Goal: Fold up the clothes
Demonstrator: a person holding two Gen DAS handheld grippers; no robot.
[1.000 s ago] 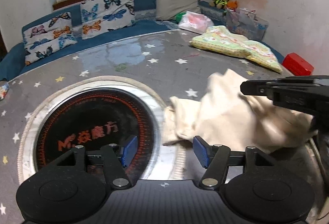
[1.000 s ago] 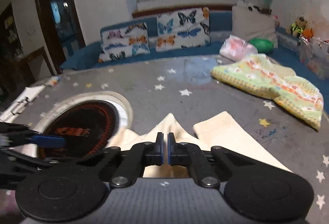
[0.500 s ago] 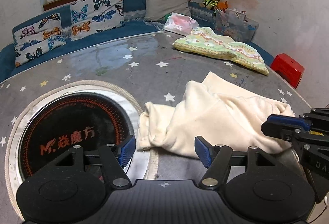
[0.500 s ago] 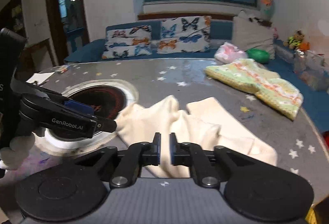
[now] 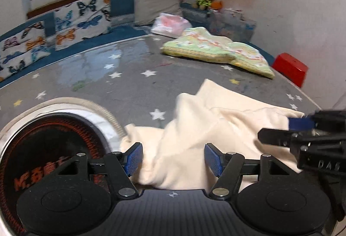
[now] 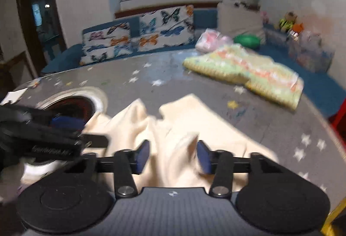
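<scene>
A cream garment point(image 5: 207, 127) lies crumpled on the grey star-patterned table point(image 5: 129, 76); it also shows in the right wrist view point(image 6: 177, 123). My left gripper point(image 5: 173, 158) is open, its blue pads either side of a fold at the cloth's near edge. My right gripper point(image 6: 173, 154) is open, with a raised fold of cloth between its pads. It shows at the right of the left wrist view point(image 5: 298, 127), over the cloth's right corner. The left gripper shows at the left of the right wrist view point(image 6: 64, 127).
A round black and red cooktop point(image 5: 47, 149) is set in the table at the left. A folded green and yellow blanket point(image 5: 216, 50) lies at the far right. A red box point(image 5: 290, 68) sits off the right edge. Butterfly cushions point(image 5: 82, 17) line the sofa behind.
My right gripper was shut on the cloth and has opened, letting the fold drop. My left gripper has stayed open and moved closer over the cloth's near edge.
</scene>
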